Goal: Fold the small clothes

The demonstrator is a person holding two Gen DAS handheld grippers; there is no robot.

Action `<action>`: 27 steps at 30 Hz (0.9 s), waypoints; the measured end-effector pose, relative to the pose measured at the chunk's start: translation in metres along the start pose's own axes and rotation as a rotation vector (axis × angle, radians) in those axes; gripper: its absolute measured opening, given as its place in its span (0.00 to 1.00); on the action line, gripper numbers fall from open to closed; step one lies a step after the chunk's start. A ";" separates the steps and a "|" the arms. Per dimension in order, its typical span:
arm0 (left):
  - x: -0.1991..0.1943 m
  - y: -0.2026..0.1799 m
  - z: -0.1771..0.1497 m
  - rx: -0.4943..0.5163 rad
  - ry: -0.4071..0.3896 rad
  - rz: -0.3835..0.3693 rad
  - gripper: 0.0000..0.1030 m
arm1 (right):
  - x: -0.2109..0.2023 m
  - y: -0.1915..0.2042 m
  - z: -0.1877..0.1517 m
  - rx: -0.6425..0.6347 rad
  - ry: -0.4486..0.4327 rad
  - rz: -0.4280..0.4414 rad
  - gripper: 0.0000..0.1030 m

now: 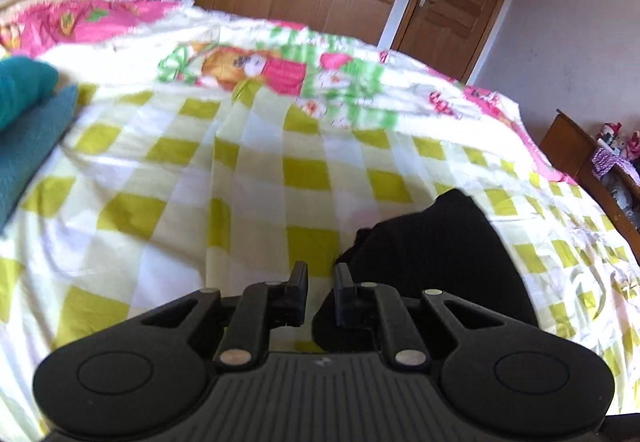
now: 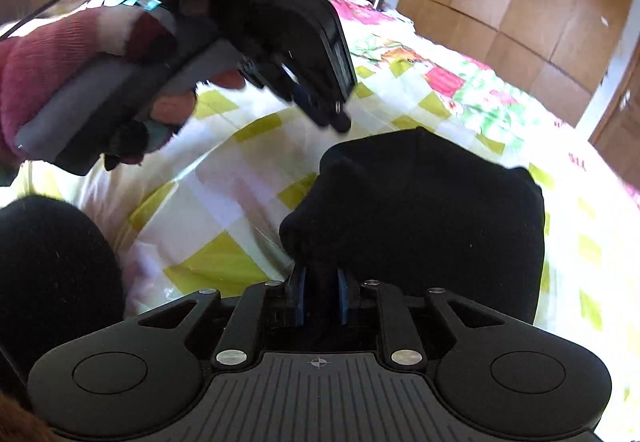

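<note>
Checked bedding (image 1: pixel 248 178) is covering the bed, with a black garment (image 2: pixel 432 202) lying on it. One fold of the garment is being pinched by the right gripper (image 2: pixel 321 296). Above the sheet, the left gripper (image 1: pixel 321 292) is being held nearly closed and empty.

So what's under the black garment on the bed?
The black garment lies on the checked bedsheet, which shows all around it. Anything else beneath it is covered. The right gripper pinches its near edge.

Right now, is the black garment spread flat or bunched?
Bunched: the black garment is humped on the bedsheet, one edge pinched in the right gripper.
</note>
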State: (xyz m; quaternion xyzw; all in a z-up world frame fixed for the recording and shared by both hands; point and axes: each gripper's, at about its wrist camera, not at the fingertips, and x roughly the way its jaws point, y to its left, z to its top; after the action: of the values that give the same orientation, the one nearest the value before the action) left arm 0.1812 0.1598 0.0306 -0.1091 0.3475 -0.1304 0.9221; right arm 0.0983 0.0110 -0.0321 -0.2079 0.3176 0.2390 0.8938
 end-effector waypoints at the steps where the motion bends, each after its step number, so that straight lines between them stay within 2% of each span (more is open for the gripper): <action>1: -0.010 -0.011 0.003 0.027 -0.022 -0.033 0.28 | -0.001 0.000 0.003 0.027 -0.003 0.005 0.21; 3: -0.016 -0.034 0.002 0.088 -0.011 -0.104 0.32 | -0.004 -0.002 0.004 0.070 -0.013 0.019 0.26; 5: -0.004 -0.053 -0.011 0.147 0.058 -0.131 0.34 | -0.008 -0.002 0.005 0.092 -0.022 0.026 0.28; 8: 0.031 -0.059 -0.043 0.204 0.200 -0.071 0.36 | -0.023 -0.005 0.002 0.109 -0.045 0.030 0.28; 10: 0.030 -0.058 -0.056 0.254 0.166 -0.044 0.37 | -0.040 -0.010 -0.007 0.139 -0.042 0.055 0.28; 13: 0.018 -0.054 -0.051 0.197 0.162 -0.049 0.40 | -0.069 -0.035 -0.023 0.266 -0.049 0.055 0.28; 16: -0.001 -0.059 -0.042 0.177 0.115 -0.065 0.39 | -0.083 -0.064 -0.038 0.381 -0.075 -0.023 0.28; 18: -0.014 -0.070 -0.042 0.203 0.090 -0.081 0.39 | -0.079 -0.073 -0.047 0.393 -0.058 -0.101 0.29; 20: -0.017 -0.080 -0.049 0.244 0.111 -0.099 0.41 | -0.073 -0.075 -0.055 0.409 -0.036 -0.105 0.31; 21: -0.011 -0.085 -0.055 0.289 0.140 -0.080 0.42 | -0.073 -0.074 -0.059 0.419 -0.035 -0.090 0.31; 23: 0.008 -0.089 -0.071 0.387 0.197 0.016 0.43 | -0.072 -0.069 -0.066 0.412 -0.033 -0.062 0.29; 24: 0.014 -0.087 -0.076 0.406 0.198 0.040 0.44 | -0.070 -0.063 -0.069 0.388 -0.028 -0.062 0.29; 27: 0.014 -0.086 -0.068 0.385 0.194 0.044 0.44 | -0.061 -0.055 -0.070 0.348 0.008 -0.063 0.31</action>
State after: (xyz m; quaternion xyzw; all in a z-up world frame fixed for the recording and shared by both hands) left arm 0.1316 0.0673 -0.0024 0.0896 0.4057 -0.1842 0.8907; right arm 0.0539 -0.0875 -0.0295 -0.0610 0.3513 0.1517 0.9219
